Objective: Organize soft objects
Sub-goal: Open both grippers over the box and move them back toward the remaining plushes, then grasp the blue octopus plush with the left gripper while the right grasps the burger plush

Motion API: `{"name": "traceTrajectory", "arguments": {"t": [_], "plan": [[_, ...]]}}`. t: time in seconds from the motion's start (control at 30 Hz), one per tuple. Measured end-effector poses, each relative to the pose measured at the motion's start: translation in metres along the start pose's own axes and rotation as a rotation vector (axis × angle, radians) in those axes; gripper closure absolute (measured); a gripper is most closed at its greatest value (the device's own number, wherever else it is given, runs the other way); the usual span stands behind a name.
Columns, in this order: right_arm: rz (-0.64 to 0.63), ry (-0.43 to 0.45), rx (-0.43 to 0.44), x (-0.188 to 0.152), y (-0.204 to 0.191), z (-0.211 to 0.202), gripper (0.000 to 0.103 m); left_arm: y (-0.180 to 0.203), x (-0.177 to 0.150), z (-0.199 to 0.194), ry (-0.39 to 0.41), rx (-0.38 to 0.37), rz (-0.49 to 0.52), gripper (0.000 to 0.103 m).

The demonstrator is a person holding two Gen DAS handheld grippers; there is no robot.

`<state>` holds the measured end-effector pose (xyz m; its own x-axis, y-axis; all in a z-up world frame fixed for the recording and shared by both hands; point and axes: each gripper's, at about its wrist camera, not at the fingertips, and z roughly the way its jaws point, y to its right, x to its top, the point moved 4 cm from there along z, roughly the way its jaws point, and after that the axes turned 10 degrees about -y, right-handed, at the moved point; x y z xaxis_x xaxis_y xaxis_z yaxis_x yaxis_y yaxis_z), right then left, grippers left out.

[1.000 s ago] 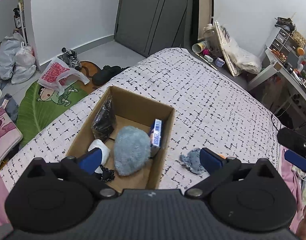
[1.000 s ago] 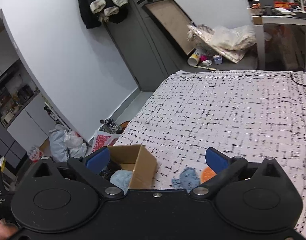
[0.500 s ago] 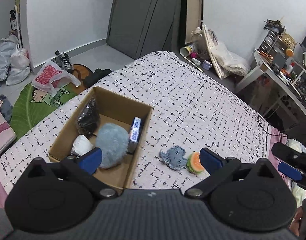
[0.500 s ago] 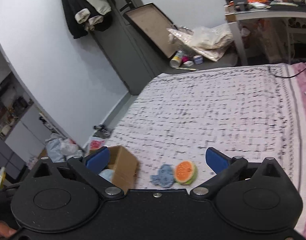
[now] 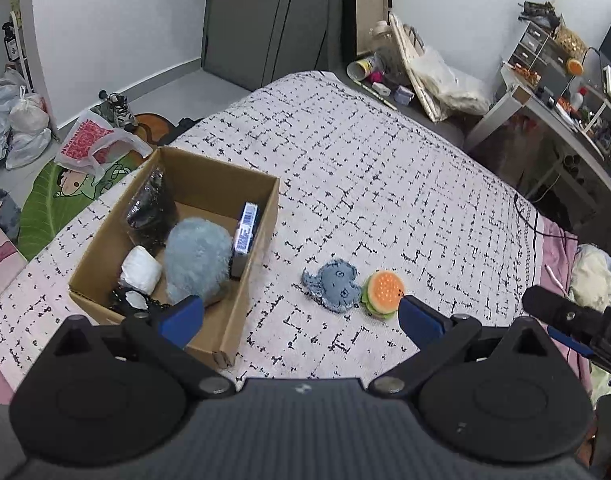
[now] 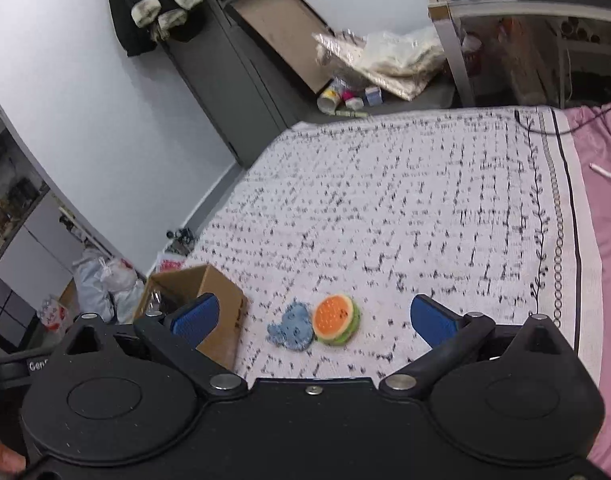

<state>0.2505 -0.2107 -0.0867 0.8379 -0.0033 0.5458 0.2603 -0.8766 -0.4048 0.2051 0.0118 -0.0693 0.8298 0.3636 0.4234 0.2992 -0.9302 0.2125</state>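
A cardboard box [image 5: 261, 224] [image 6: 221, 292] lies on the patterned bed cover. It holds a fluffy blue plush [image 5: 195, 258], a white roll [image 5: 140, 276], a black wrapped bundle [image 5: 151, 206] and a small blue-white carton [image 5: 245, 232]. Right of the box lie a blue denim plush [image 5: 333, 284] [image 6: 291, 326] and a burger plush [image 5: 383, 292] [image 6: 337, 320], touching each other. My left gripper [image 5: 301, 316] hangs open above the bed, nothing between its fingers. My right gripper [image 6: 313, 320] is open too, above and short of the two plush toys.
The bed cover [image 5: 385, 184] stretches far and right; pink sheet [image 6: 609, 240] at its right edge. Bags, shoes and a green mat [image 5: 57, 184] lie on the floor left. A desk [image 5: 561, 120] with clutter stands far right. The other gripper's tip [image 5: 561, 316] shows at right.
Both grippers have pulled back and risen, so the box and the two plush toys now sit further ahead. The burger plush has come into full view. Both stay open.
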Motion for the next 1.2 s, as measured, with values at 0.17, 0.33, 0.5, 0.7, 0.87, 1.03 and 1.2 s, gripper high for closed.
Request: {"name": "traceTrajectory", "arguments": {"t": [0.17,0.33,0.5,0.7,0.87,1.03,1.2], "plan": [[0.001,-0.073,0.018,-0.006,0.003,0.011,0.000,0.007,-0.007,0.013,-0.021,0.022,0.009,0.001],[0.001,-0.114,0.012,-0.010,0.005,0.020,0.000,0.013,-0.011,0.029,-0.039,0.025,-0.007,0.001],[0.061,-0.141,-0.009,-0.011,0.019,0.031,0.000,0.022,-0.010,0.043,-0.043,0.044,-0.007,0.001],[0.122,-0.151,-0.021,-0.007,0.033,0.043,0.000,0.035,-0.006,0.062,-0.049,0.047,0.007,0.003],[0.206,-0.157,-0.012,-0.003,0.048,0.055,0.001,0.045,-0.001,0.080,-0.064,0.054,0.010,0.010],[0.268,-0.178,0.009,-0.001,0.057,0.071,0.005,0.051,0.005,0.097,-0.072,0.055,0.006,0.016],[0.321,-0.197,0.062,0.002,0.062,0.088,0.010,0.053,0.013,0.117,-0.090,0.053,-0.008,0.027]]}}
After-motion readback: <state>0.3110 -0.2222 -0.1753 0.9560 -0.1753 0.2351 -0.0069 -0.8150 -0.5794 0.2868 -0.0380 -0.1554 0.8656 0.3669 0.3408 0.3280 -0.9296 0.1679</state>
